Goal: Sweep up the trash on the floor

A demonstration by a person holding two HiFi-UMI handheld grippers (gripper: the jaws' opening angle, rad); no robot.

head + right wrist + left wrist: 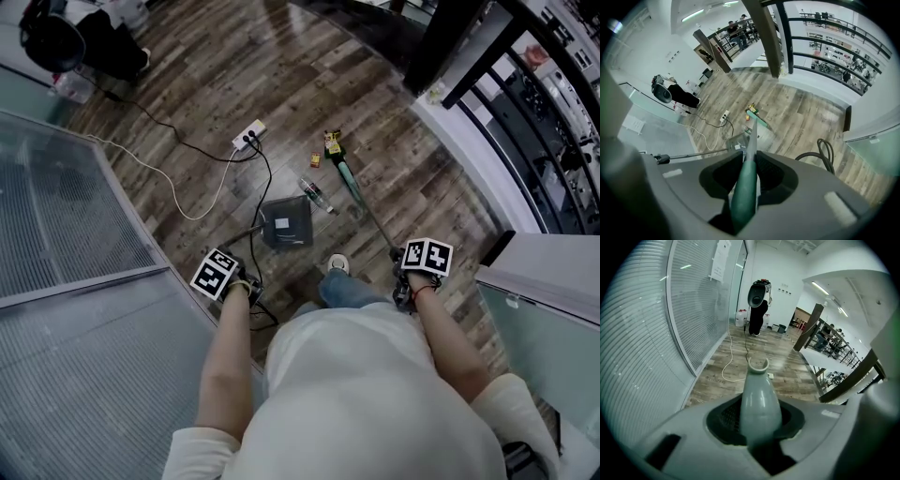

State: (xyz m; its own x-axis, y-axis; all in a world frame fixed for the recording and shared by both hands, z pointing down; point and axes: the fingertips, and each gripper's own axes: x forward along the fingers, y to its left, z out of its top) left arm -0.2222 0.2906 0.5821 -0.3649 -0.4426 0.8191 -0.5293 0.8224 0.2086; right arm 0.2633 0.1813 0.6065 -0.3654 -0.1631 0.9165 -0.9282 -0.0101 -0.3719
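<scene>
My left gripper (pixel 223 276) is shut on the pale grey dustpan handle (pixel 758 399), which rises between its jaws to a forked tip. The dark dustpan (pixel 286 222) rests on the wood floor ahead of my foot. My right gripper (pixel 423 262) is shut on the green broom handle (pixel 744 187). The broom head (pixel 348 178) lies on the floor beyond the dustpan. Trash sits near it: a plastic bottle (pixel 316 194), a yellow wrapper (pixel 332 143) and a small orange piece (pixel 315 160). In the right gripper view the broom head (pixel 757 118) lies beside the trash.
A white power strip (pixel 249 134) with black and white cables lies on the floor left of the trash. A glass partition (pixel 75 244) runs along my left. A black railing (pixel 487 56) and a white ledge stand at the right. A coiled hose (pixel 825 152) lies near my right side.
</scene>
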